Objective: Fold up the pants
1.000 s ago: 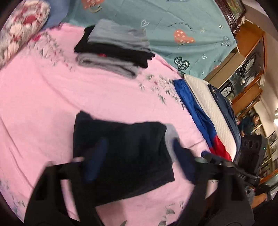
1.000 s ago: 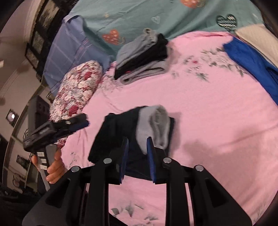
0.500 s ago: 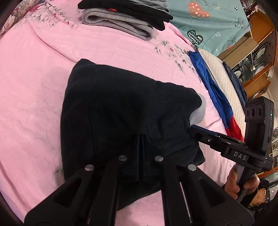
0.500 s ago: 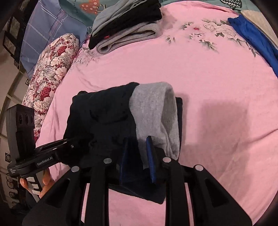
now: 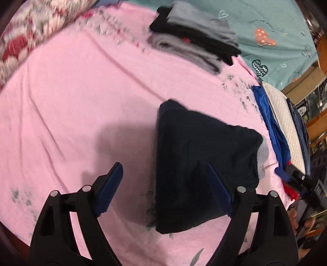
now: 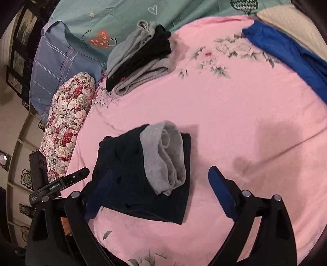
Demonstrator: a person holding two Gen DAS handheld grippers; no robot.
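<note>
The folded dark pants (image 6: 143, 176), a soft, limp, thick bundle with its grey lining (image 6: 163, 155) exposed, lie on the pink bedsheet (image 6: 235, 114) below the left gripper (image 5: 163, 188) and right gripper (image 6: 161, 192), both spread wide and empty, and would probably lift best pinched through all layers at a folded edge.

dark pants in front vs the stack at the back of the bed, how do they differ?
The dark pants are a single folded garment with a grey lining turned out on top; the stack holds several garments, grey and black in layers. The pants lie near both open grippers, in the middle of the pink sheet; the stack sits at its far edge, by the teal cover. Both are folded and lie flat.
</note>
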